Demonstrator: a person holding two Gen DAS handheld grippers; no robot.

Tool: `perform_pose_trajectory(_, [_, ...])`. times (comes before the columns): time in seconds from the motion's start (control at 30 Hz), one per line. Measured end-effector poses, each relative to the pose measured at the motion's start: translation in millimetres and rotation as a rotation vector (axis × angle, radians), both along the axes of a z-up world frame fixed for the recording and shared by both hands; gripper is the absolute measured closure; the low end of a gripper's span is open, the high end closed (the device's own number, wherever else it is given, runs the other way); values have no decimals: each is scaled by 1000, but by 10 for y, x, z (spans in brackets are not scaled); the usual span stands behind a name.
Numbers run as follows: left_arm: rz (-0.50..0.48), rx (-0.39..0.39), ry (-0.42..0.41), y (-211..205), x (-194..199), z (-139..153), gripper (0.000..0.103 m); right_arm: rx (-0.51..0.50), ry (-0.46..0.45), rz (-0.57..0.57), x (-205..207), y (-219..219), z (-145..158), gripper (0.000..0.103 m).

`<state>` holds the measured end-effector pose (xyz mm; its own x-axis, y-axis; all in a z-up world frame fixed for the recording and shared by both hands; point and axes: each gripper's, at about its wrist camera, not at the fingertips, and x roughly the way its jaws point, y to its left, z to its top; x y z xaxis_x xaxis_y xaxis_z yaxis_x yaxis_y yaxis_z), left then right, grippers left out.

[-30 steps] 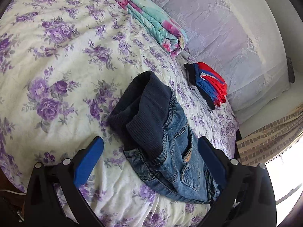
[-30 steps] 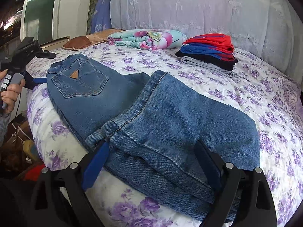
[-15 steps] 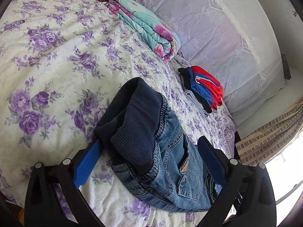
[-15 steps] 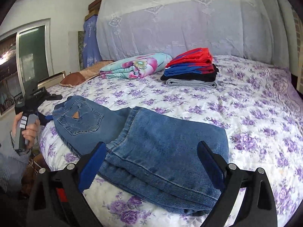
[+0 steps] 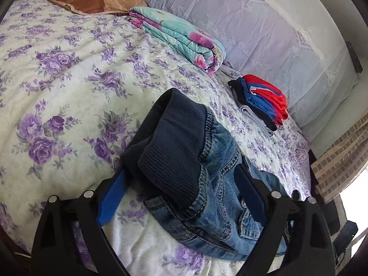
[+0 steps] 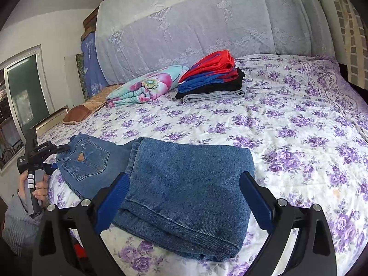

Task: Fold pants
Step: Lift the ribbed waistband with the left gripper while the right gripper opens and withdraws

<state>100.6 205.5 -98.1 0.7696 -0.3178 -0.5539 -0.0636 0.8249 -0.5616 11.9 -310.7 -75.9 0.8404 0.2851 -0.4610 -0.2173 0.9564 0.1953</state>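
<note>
Jeans (image 6: 184,179) are mid-fold — legs doubled over already. Left gripper (image 5: 181,195) and right gripper (image 6: 184,197) both gape wide, straddling denim; next up, probably pinching the waistband (image 5: 170,147) end.

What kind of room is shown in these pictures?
Most likely a home bedroom: a bed with a floral bedspread, a pillow, and a stack of folded clothes.
</note>
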Motion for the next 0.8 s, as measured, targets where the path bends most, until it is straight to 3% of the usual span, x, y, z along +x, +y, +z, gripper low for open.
perform_pose_trajectory(0.07, [23,-13,2,44,-14,-13,40,3,9,7,8,20,-29,6])
perform_pose_trajectory(0.23, [-3,-129,-15,215,-33,-24,55,-50,-8,17,11,121,-1,6])
perform_pose_trajectory(0.33, [1,-188,-26,270,-48,6,65,-131,-35,30,46,285,46,6])
perform_pose_trajectory(0.43, [-9,-219,-35,301,-59,36,68,-240,-19,50,151,504,-9,6])
perform_pose_trajectory(0.53, [-2,-214,-16,301,-37,-5,67,-328,90,94,313,702,-270,5])
perform_pose_trajectory(0.57, [1,-239,-11,324,-30,-44,66,-345,74,85,306,728,-308,4])
perform_pose_trajectory(0.67, [-7,-289,7,361,13,-110,64,-316,75,94,307,686,-298,4])
perform_pose_trajectory(0.8, [10,-285,14,331,30,-121,61,-301,69,96,297,678,-314,4])
